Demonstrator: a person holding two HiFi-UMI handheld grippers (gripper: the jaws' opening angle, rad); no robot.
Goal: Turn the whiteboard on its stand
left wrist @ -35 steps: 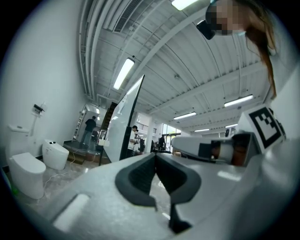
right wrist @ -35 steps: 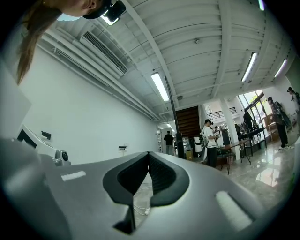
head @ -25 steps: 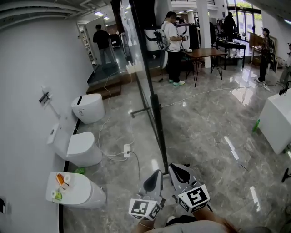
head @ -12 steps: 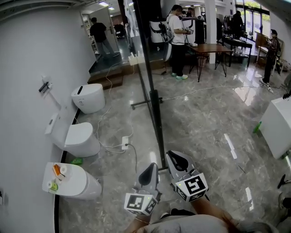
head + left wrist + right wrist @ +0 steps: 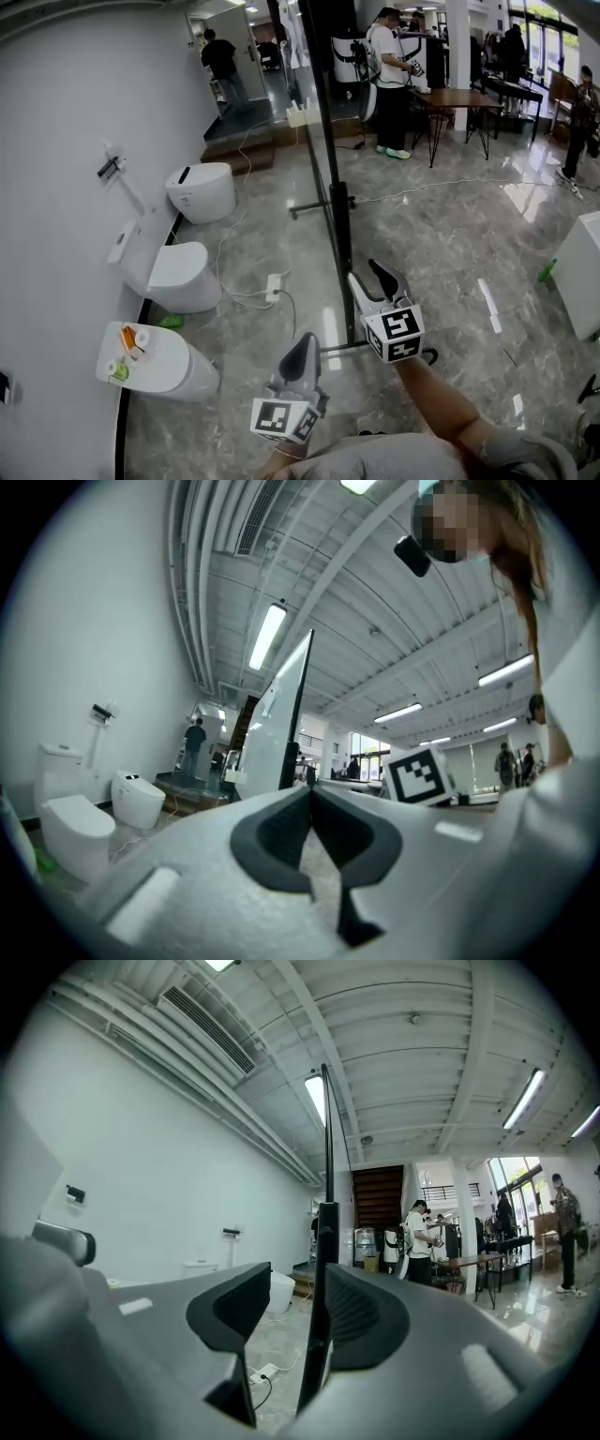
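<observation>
Between the right gripper's [image 5: 370, 277] spread jaws stands the black upright post [image 5: 322, 1279] of the whiteboard's stand. The jaws have just been opening, and they do not clamp the post, though it sits close to the right-hand jaw. Above this gripper the whiteboard [image 5: 317, 84] rises edge-on as a thin dark line. Beyond the post, the stand's far foot [image 5: 314, 208] lies across the floor [image 5: 422, 234]. Left of that gripper and nearer the person, the left gripper [image 5: 302, 356] hangs with its jaws together, holding nothing, the whiteboard ahead of it.
</observation>
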